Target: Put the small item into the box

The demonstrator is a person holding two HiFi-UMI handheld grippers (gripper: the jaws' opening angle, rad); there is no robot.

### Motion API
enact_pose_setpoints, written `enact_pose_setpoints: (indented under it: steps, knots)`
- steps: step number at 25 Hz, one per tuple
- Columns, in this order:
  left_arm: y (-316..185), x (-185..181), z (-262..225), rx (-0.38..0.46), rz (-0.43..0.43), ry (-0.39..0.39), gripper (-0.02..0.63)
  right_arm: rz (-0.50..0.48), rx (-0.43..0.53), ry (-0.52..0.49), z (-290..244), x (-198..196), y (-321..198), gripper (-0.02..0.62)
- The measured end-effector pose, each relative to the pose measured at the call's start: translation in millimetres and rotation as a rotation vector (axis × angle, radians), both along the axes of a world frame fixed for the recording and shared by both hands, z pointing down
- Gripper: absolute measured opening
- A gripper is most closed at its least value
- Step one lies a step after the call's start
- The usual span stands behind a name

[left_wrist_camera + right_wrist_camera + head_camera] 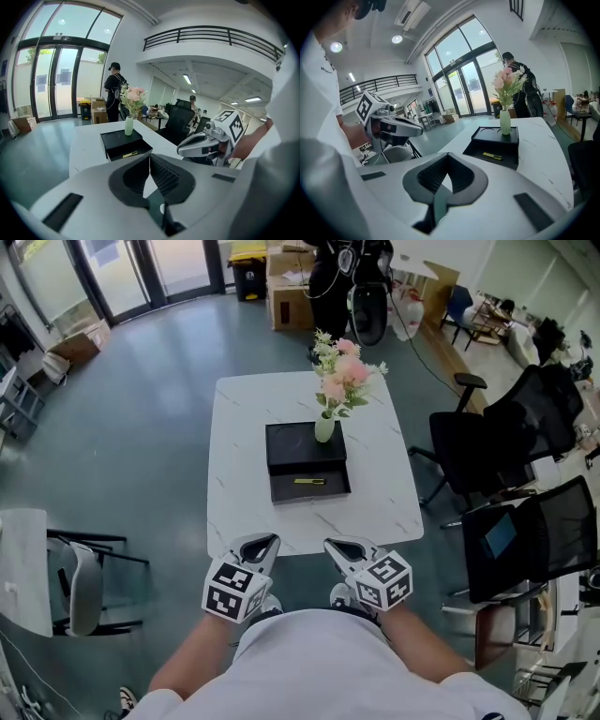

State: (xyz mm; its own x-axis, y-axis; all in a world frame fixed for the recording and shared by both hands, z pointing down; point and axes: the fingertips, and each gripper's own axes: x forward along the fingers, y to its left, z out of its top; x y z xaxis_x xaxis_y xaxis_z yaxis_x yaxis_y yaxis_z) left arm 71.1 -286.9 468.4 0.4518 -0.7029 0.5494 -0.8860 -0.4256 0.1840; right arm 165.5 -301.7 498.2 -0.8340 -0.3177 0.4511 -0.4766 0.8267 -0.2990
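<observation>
**Head view.** Your left gripper [266, 542] and right gripper [334, 546] are side by side at the near edge of the white table [244, 437], well apart from the black box [305, 444]. The small yellow item [309, 481] lies in the box's open lower tray. A vase [324, 427] of flowers stands on the box's top.

**Gripper views.** Only these show the ribbed pads [164, 173]. Both pairs of jaws are closed, tips meeting, with nothing between them. They also show a person in black [520, 70] standing upright beyond the table's far end, a figure the head view crops.
</observation>
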Motion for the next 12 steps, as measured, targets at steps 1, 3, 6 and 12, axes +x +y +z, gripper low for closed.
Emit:
enact_pose_setpoints:
  steps: [1, 3, 6, 12]
  knots:
    - [0.0, 0.9, -0.1, 0.0, 0.002, -0.002, 0.017, -0.001, 0.001, 0.0, 0.0, 0.4, -0.1, 0.015]
    - [0.2, 2.1, 0.1, 0.0, 0.006, -0.005, 0.017, -0.001, 0.004, -0.001, -0.6, 0.6, -0.9, 0.015]
    - [-0.2, 1.7, 0.3, 0.0, 0.01, -0.006, 0.017, 0.002, 0.005, -0.004, -1.1, -0.9, -1.5, 0.015]
    - [1.7, -1.2, -0.9, 0.0, 0.017, -0.006, 0.017, 0.006, -0.004, 0.0, 0.0, -4.1, 4.2, 0.015]
